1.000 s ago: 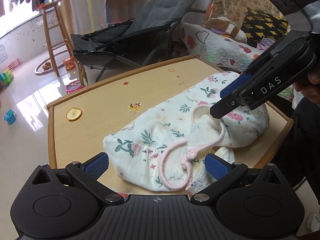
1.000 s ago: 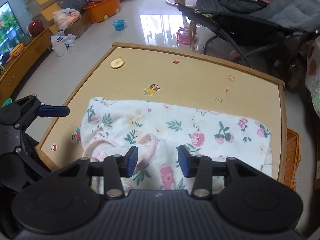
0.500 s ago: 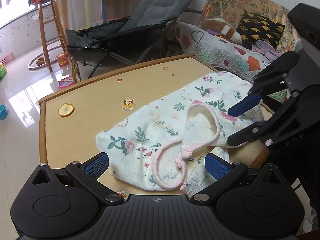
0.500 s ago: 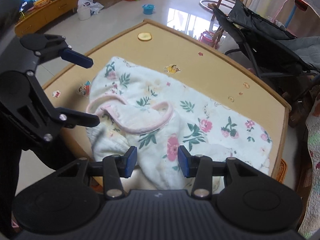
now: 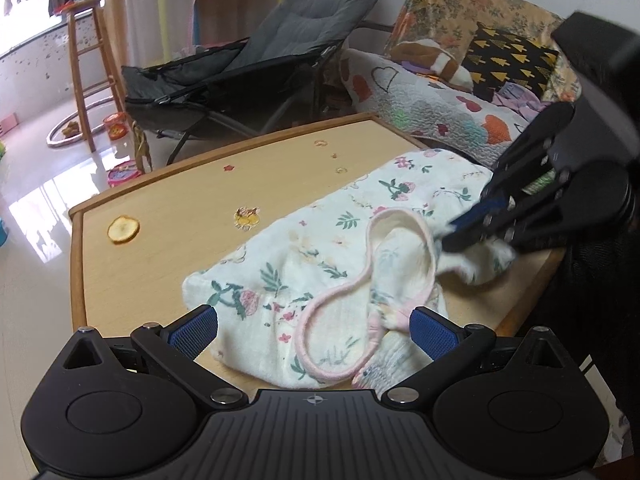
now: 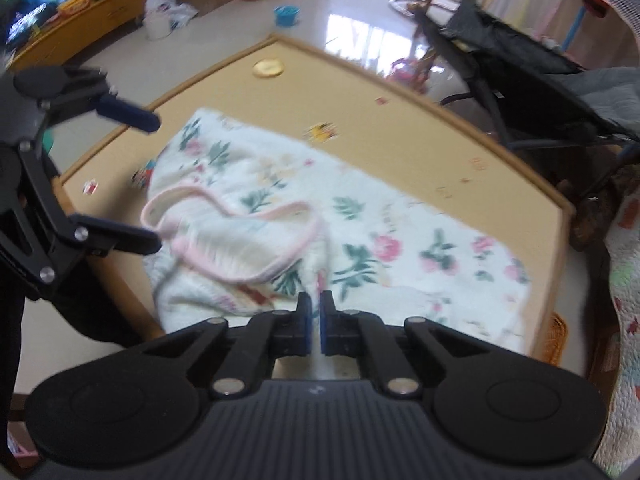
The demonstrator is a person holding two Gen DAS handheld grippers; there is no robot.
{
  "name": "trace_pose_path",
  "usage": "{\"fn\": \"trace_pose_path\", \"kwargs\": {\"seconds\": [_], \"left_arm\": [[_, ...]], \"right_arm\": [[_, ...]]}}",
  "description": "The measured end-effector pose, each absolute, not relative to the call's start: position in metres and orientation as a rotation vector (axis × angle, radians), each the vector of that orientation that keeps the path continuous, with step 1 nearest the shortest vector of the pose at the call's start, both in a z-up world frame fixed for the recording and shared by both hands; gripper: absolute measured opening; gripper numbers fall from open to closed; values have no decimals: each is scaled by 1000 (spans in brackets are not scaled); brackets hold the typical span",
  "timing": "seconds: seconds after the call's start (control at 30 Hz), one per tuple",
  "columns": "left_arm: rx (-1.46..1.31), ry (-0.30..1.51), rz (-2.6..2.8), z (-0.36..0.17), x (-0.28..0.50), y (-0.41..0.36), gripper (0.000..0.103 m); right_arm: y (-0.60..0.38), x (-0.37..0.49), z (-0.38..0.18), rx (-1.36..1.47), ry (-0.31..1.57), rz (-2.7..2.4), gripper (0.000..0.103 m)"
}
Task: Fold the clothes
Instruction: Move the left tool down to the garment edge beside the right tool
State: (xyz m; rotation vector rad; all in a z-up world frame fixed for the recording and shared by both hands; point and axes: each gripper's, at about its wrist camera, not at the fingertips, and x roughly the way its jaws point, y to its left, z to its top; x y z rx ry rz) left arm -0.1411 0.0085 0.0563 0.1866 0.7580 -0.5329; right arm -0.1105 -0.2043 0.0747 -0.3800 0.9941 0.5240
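A white floral garment [image 5: 320, 248] with a pink-trimmed neck opening lies crumpled on the wooden table [image 5: 160, 208]. In the right wrist view the same garment [image 6: 360, 240] covers the table's near half. My left gripper [image 5: 314, 334] is open, its blue pads on either side of the garment's near edge, touching nothing. From the right wrist it shows as the left gripper [image 6: 154, 180] at the left, jaws wide. My right gripper [image 6: 315, 320] is shut on a fold at the cloth's edge. In the left wrist view the right gripper [image 5: 450, 236] pinches that edge, slightly lifted.
A round yellow slice [image 5: 123, 229] and small stickers lie on the bare far part of the table. A grey folding chair [image 5: 260, 60] and a quilt-covered sofa [image 5: 440, 92] stand behind it. A wooden stool [image 5: 86, 60] stands far left. Toys and tubs dot the floor.
My right gripper's jaws have closed from a middling gap onto the garment's edge, and the gripper has rolled and shifted slightly. The left gripper has stayed open in place.
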Motion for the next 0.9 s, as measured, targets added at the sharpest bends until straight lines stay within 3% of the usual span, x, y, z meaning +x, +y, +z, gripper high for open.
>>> {"fn": "trace_pose_path", "kwargs": {"seconds": [0.4, 0.9], "left_arm": [[332, 689, -573, 68, -142, -20, 103], [371, 673, -600, 89, -117, -28, 103]], "right_arm": [[-242, -108, 120, -397, 894, 426, 4], [-267, -133, 107, -375, 943, 398, 4]]}}
